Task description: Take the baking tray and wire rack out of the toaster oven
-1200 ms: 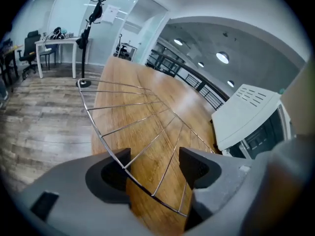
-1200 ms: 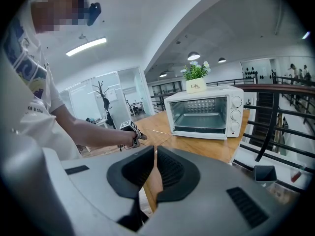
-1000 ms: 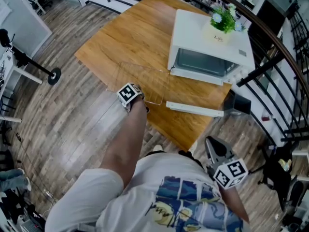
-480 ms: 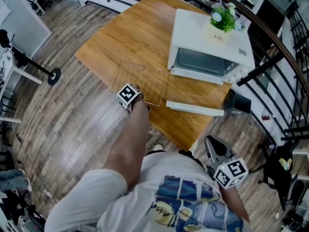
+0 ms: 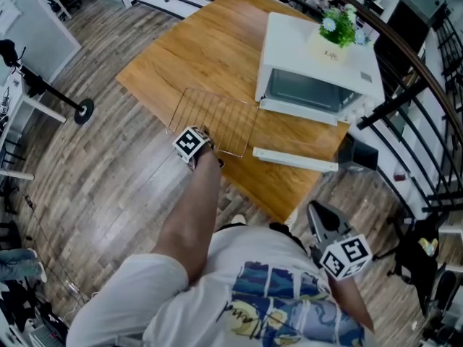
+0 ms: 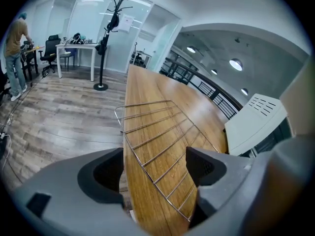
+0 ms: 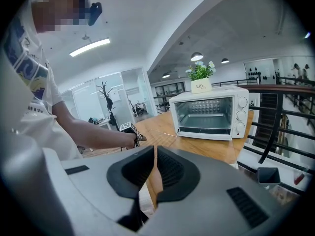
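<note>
- Head view: logged one wooden table [image 5: 195, 56] bearing one white toaster oven [image 5: 289, 42], door down. Logged one potted plant [image 5: 336, 26] on the oven, with "Life" printed on its pot.
- Counted one wire rack [image 5: 217, 118], out of the oven and flat on the table, one corner past the table's edge.
- Noted one white flat strip [image 5: 293, 159] in front of the oven; could not tell what it was.
- Found the left gripper [image 5: 202, 139] at the rack's near edge. Found the right gripper [image 5: 318, 215] well apart, off the table beside the torso. Counted one square-marker cube on each.
- Left gripper view: saw the jaws spread wide, having just been opening, with nothing gripped. Saw the rack's near corner between them, pads clear of the wire.
- Listed beyond: one coat stand [image 6: 106, 38], one white desk [image 6: 78, 53], one person [image 6: 17, 53].
- Right gripper view: saw the jaws closed together and empty.
- Counted three knobs [image 7: 241, 115] on the oven front. Noted one flat grey sheet, seemingly the baking tray [image 7: 206, 118], inside the cavity. Read "Life" on the pot here too.
</note>
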### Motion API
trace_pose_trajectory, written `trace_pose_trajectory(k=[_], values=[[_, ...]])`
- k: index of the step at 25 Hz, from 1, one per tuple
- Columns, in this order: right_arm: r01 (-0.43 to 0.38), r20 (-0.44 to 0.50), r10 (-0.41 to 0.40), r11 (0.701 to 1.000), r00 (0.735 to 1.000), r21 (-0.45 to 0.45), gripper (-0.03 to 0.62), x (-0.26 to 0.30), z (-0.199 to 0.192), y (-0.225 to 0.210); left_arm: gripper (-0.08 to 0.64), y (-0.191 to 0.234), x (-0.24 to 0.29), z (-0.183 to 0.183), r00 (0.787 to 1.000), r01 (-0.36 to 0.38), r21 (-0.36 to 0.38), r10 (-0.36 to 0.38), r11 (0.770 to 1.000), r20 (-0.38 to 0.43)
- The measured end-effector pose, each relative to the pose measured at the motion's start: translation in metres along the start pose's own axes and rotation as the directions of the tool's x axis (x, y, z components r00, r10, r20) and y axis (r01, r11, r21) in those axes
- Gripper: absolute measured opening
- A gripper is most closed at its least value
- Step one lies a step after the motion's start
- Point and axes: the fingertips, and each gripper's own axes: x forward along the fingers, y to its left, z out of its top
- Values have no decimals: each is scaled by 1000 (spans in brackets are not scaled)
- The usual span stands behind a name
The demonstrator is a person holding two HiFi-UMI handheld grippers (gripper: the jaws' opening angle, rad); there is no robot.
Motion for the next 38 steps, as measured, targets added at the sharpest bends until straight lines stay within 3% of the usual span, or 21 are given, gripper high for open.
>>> trace_pose_trajectory(k=[6,16,29,38], values=[[-10,2,10,1000,1000,-8,20,-1,-4,7,380,0,-13,3,996,84,-39,-84,996,15],[-61,-11,60,998,998,-12,20,8,-9,30,380,-12,-48,8,975,217,70,-219,974,32],[-49,9,49,998,999,-38,18,-1,-4,36,380,-29,-111,-4,918,387,168,-395,906,16],[-30,11,31,999,999,-29,18,-10,-7,32,379,-64,-143,-33,858,511,160,-512,844,-38]])
